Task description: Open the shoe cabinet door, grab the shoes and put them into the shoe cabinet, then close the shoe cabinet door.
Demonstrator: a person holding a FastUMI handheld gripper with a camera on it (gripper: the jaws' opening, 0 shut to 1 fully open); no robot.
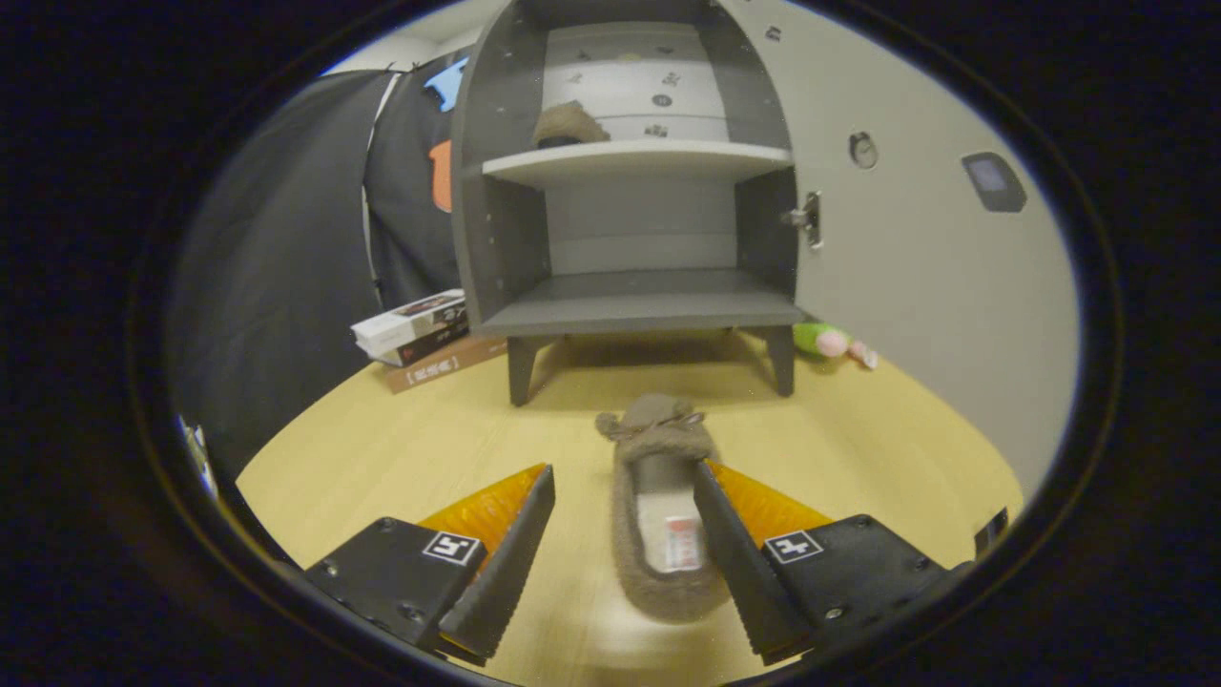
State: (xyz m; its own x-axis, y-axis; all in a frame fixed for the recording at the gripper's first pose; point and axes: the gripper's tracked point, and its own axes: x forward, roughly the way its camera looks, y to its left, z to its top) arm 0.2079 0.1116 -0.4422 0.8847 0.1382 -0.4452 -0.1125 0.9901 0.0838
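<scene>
The grey shoe cabinet (649, 305) stands on short legs beyond the fingers, its door (916, 248) swung wide to the right. One fuzzy brown shoe (569, 124) rests on the upper shelf at the left. A second fuzzy brown slipper (660, 496) lies on the wooden table, toe toward the cabinet, between my fingers. My gripper (624, 482) is open; the right finger (730, 534) overlaps the slipper's right side, while the left finger (515, 544) stands well apart from it.
Stacked books (420, 334) lie left of the cabinet's front leg. A green and pink toy (828, 341) sits by the right leg, under the open door. Black cloth hangs along the left.
</scene>
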